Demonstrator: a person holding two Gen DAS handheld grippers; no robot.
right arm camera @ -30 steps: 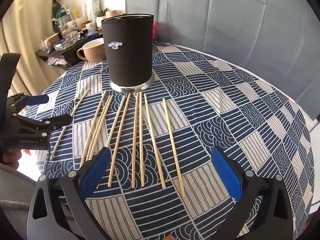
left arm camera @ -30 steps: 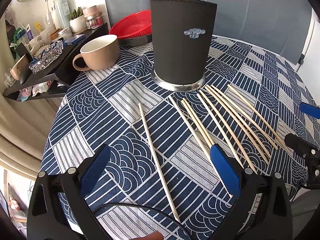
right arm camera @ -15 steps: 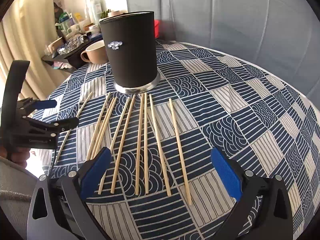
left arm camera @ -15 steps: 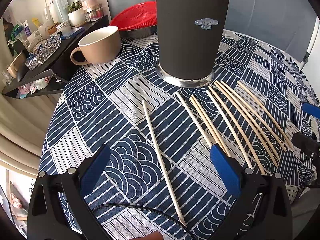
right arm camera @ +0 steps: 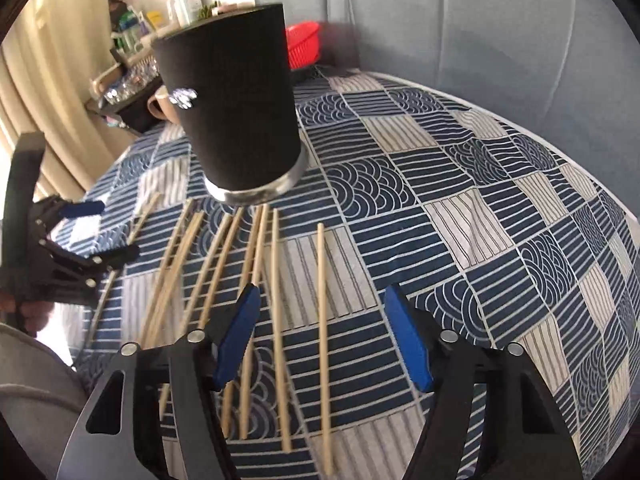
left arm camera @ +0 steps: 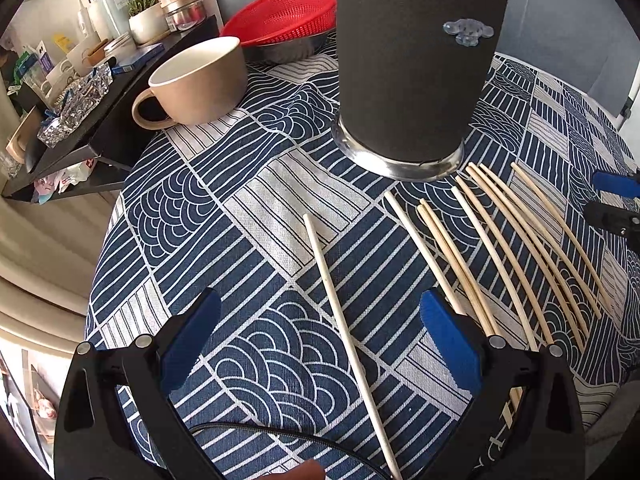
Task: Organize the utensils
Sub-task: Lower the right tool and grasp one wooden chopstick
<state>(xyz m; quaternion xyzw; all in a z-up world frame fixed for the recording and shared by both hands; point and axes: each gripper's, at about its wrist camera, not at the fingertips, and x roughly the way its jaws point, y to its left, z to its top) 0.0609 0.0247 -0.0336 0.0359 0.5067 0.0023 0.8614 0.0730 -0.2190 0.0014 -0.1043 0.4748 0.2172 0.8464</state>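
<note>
Directly ahead of our right gripper (right arm camera: 320, 332) the wooden chopsticks (right arm camera: 256, 280) lie fanned on the table, thin ends toward the black holder (right arm camera: 232, 120). The rightmost chopstick (right arm camera: 323, 320) runs between our blue pads; a second one lies just left of it, also inside the gap. Our right jaws have just been closing and stand about half apart; the pads press on nothing.

Our left gripper (left arm camera: 320, 344) is wide open and empty. The lone chopstick (left arm camera: 344, 332), set apart to the left of the fan, passes between its pads without touching either. The rest of the fan (left arm camera: 512, 256) spreads past its right finger.

Beyond both grippers the holder stands upright on a steel base ring, with a small pale cartoon-figure charm (left arm camera: 466, 32) on its front. No writing shows on it.

Further out, left of the holder: a beige mug (left arm camera: 200, 80) and a red colander (left arm camera: 280, 12) set in a steel bowl. All sit on a navy-and-white patterned tablecloth (left arm camera: 260, 200).

Off the table's far left edge, a dark shelf (left arm camera: 120, 92) carries bottles, jars and a small potted plant; their labels are too small to read.
</note>
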